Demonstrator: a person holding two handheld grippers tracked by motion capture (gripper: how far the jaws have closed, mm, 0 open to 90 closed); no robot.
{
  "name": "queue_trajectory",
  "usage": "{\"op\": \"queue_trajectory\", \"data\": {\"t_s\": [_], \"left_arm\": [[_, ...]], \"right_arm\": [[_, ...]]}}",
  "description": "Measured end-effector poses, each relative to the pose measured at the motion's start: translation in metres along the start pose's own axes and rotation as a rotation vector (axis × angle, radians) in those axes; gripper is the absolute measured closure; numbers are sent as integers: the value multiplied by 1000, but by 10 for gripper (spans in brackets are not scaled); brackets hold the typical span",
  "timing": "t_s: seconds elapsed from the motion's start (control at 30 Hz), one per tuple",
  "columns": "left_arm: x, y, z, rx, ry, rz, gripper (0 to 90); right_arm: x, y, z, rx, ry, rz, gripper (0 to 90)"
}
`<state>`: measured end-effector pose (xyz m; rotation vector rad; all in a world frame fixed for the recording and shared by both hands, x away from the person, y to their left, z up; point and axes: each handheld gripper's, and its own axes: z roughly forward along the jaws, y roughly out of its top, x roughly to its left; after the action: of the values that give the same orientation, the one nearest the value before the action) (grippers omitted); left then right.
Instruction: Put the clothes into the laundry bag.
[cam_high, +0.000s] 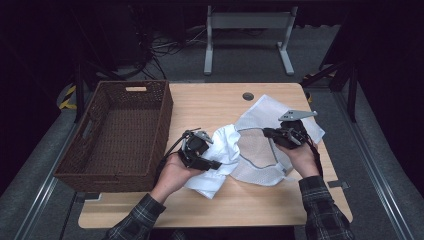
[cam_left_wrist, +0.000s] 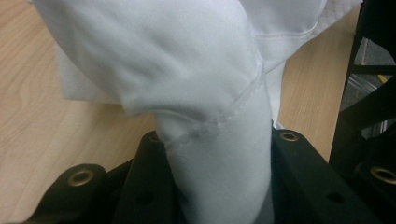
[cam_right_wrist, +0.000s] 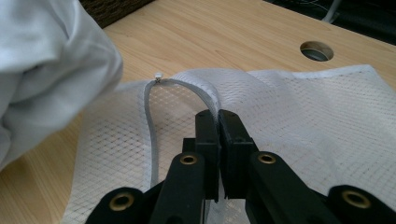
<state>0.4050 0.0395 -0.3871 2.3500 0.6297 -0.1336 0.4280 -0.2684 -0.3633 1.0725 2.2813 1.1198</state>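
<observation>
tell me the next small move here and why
Probably lift the right gripper slightly to widen the mesh bag mouth. Its fingers are pinched on the bag's grey zipper edge, while the left gripper holds the white garment bunched beside the opening, not yet inside.

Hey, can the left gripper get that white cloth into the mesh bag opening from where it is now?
Probably yes: the left gripper grips the white cloth beside the mesh bag, whose zipper edge the right gripper pinches, apparently holding it open.
</observation>
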Motion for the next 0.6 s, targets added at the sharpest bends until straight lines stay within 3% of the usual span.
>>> {"op": "queue_trajectory", "data": {"t_s": [0.6], "left_arm": [[-7,16,29,74,-39,44,724]], "right_arm": [[1,-2,-3,-12,24,-30,877]]}}
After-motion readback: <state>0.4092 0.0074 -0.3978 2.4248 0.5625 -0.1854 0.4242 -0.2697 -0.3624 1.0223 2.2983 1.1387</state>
